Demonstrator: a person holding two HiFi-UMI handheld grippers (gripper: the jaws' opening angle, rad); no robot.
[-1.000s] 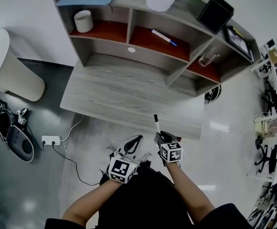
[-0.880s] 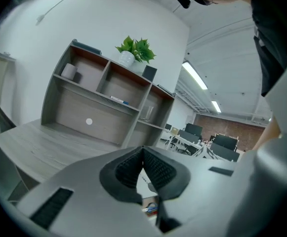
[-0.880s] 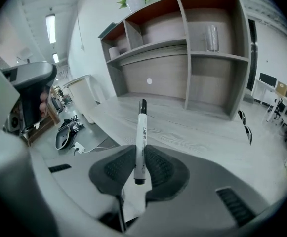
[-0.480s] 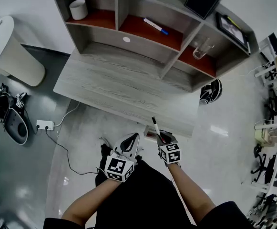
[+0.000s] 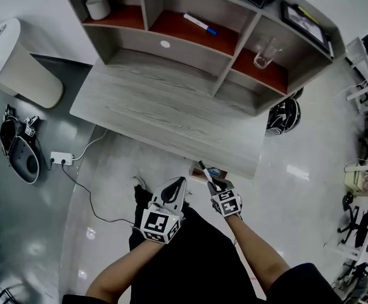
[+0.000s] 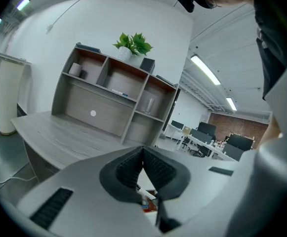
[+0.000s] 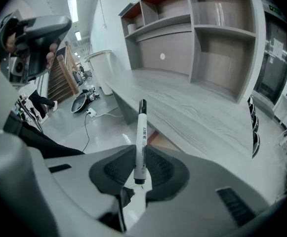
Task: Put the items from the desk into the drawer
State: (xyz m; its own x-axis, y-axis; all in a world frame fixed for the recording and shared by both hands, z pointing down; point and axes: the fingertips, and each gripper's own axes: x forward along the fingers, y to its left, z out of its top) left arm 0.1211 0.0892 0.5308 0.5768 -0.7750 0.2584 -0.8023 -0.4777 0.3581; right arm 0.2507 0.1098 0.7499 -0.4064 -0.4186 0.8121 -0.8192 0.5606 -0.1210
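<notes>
One white marker (image 7: 140, 141) pinched in the right gripper (image 7: 140, 154).
Carries a black cap and dark barrel print, tip near the desk's (image 5: 164, 116) front edge; left gripper (image 6: 143, 154) pressed together.

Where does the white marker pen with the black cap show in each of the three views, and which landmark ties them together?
Head view: the white marker pen with a black cap is at bottom centre, jutting forward from the right gripper.
Left gripper view: not clearly in it.
Right gripper view: the pen stands at centre, clamped between the jaws.
Shared landmark: the small round white disc on the grey shelf unit.
</notes>
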